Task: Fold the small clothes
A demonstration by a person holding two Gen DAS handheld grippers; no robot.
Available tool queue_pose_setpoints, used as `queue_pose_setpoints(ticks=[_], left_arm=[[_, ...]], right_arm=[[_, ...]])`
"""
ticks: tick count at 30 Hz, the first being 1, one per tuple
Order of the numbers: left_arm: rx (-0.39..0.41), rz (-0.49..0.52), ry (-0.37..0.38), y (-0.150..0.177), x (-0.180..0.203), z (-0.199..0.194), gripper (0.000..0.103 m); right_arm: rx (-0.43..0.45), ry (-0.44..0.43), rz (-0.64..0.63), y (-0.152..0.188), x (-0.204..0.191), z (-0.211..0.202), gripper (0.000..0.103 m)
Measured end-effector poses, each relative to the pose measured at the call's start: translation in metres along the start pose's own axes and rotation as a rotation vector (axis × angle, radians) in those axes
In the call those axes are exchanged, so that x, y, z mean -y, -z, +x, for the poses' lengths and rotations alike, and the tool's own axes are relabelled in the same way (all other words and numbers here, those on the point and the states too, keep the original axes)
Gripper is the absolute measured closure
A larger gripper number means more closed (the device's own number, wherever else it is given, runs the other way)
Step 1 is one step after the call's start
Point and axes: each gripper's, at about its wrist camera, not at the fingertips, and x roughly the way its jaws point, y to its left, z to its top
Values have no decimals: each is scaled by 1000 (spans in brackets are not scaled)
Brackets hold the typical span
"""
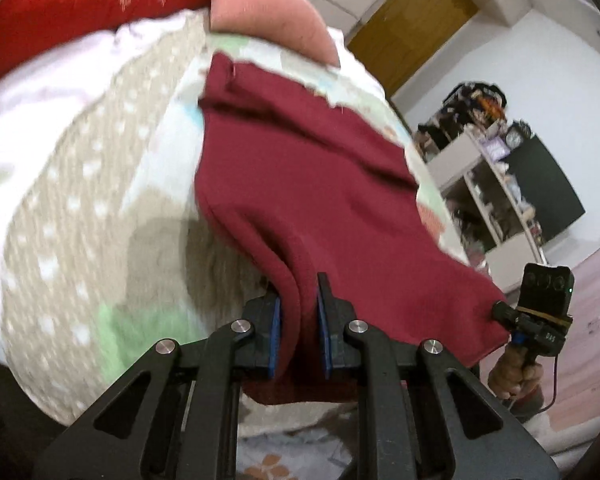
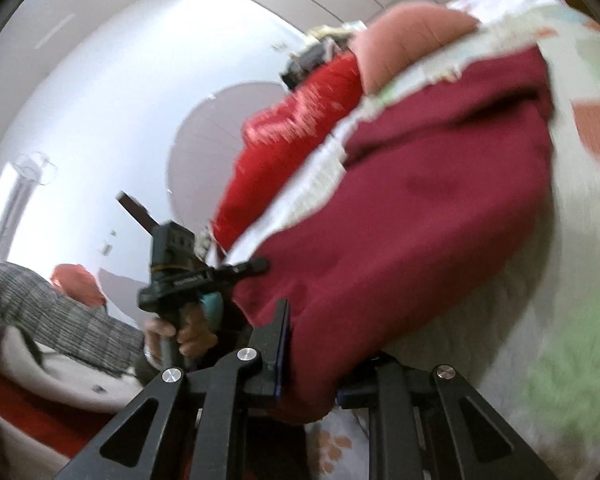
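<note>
A maroon garment [image 1: 300, 184] lies spread over a patterned bedsheet [image 1: 92, 216]. My left gripper [image 1: 299, 312] is shut on its near edge, with cloth bunched between the blue pads. My right gripper [image 2: 312, 344] is shut on another near corner of the same maroon garment [image 2: 412, 216]; its right finger is hidden under the cloth. Each gripper shows in the other's view, pinching the garment's edge: the right gripper [image 1: 500, 310] at the far right of the left wrist view, the left gripper [image 2: 260, 265] at the left of the right wrist view.
A red blanket [image 1: 60, 4] and a pink pillow [image 1: 268, 12] lie at the far end of the bed. A cluttered shelf unit [image 1: 496, 184] and a wooden door [image 1: 416, 20] stand to the right. A grey checked cloth [image 2: 48, 312] lies left of the bed.
</note>
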Motion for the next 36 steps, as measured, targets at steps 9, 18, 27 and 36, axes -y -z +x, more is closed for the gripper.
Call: queue_pose_setpoints(ticks=[9, 18, 27, 36], left_arm=[[81, 6, 24, -94, 7, 36, 89], [102, 7, -92, -207, 8, 126, 89], [68, -66, -135, -246, -21, 171, 46], [192, -83, -103, -260, -29, 130, 23]], right_arm=[[137, 50, -41, -97, 22, 11, 87], [222, 156, 16, -210, 89, 36, 87], [294, 148, 402, -255, 202, 61, 53], [400, 246, 303, -256, 174, 4, 51]])
